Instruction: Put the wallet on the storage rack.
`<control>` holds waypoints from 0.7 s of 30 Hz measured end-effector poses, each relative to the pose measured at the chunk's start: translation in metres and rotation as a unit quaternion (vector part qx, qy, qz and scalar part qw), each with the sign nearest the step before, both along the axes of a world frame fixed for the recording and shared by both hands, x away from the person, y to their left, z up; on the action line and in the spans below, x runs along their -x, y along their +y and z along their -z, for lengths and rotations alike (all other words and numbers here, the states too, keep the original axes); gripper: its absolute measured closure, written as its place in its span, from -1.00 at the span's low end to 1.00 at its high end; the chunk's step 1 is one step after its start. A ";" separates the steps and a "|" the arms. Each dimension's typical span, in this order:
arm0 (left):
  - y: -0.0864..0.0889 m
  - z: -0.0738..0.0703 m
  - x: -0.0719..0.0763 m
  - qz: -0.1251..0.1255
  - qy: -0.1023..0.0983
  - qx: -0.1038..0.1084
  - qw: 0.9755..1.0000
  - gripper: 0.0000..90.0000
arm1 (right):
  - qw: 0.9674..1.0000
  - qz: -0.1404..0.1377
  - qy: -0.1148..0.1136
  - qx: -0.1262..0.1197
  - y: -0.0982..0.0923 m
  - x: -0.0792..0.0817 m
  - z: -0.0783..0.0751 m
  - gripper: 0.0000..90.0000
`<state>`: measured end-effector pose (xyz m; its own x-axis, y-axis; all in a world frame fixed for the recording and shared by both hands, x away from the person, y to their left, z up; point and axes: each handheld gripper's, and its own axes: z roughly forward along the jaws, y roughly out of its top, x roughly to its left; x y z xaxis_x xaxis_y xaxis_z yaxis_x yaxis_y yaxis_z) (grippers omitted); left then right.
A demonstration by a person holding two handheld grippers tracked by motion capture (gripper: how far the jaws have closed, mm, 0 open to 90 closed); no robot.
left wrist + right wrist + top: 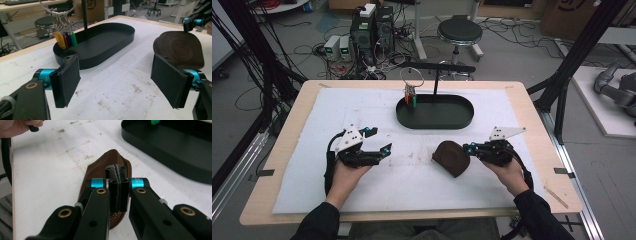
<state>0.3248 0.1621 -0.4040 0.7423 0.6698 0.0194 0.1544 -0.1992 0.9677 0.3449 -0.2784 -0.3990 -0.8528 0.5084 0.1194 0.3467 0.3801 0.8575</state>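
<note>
Pouch (452,157), one brown leather zip one, sits on the white mat (312,165) a bit right of the table's middle, at about 5 o'clock from the black oval tray (462,117). In the left gripper view you can see a round stamped emblem on its face.

Right gripper (468,148) is right up against the pouch's 3 o'clock edge. In its own view the jaws are pressed together with the pouch's zipper edge (124,165) just past and under the tips; I can't tell for sure if any leather is actually pinched between them, it looks more like they're closed on themselves.

Left gripper (379,141) is off at 9 o'clock from the pouch, well apart from it, jaws spread wide and nothing between them but mat. One hand on each gripper, so two hands, two grippers.

Tray count: one, at 12 o'clock on the mat, with one thin upright post (435,85) rising from it. At the tray's 9 o'clock end there's one wire ring (58,6) carrying a bunch of coloured tags (66,40): I count yellow, red, blue and green, maybe more hidden behind.

Mat has a few brown smudges. Beyond the table: one round stool (459,32).
</note>
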 end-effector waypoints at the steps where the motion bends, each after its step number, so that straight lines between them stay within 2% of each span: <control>1: -0.001 0.000 0.000 0.002 0.001 -0.001 1.000 -0.49 | 1.000 -0.002 -0.005 0.000 0.002 0.001 -0.002 1.00; 7: -0.009 0.001 -0.001 0.026 0.010 0.007 1.000 -0.49 | 0.999 -0.024 -0.028 0.010 0.011 0.006 -0.006 1.00; 10: -0.018 0.002 -0.004 0.060 0.026 0.015 0.998 -0.48 | 0.998 -0.042 -0.034 0.007 0.013 0.008 -0.007 1.00; 13: -0.032 0.003 -0.009 0.088 0.036 0.007 0.995 -0.48 | 0.998 -0.051 -0.038 0.006 0.014 0.009 -0.007 1.00; 17: -0.052 0.002 -0.017 0.130 0.057 0.011 0.990 -0.47 | 0.997 -0.063 -0.039 0.006 0.017 0.011 -0.008 1.00; 21: -0.071 0.006 -0.025 0.174 0.079 0.007 0.982 -0.45 | 0.997 -0.072 -0.041 0.006 0.018 0.011 -0.007 1.00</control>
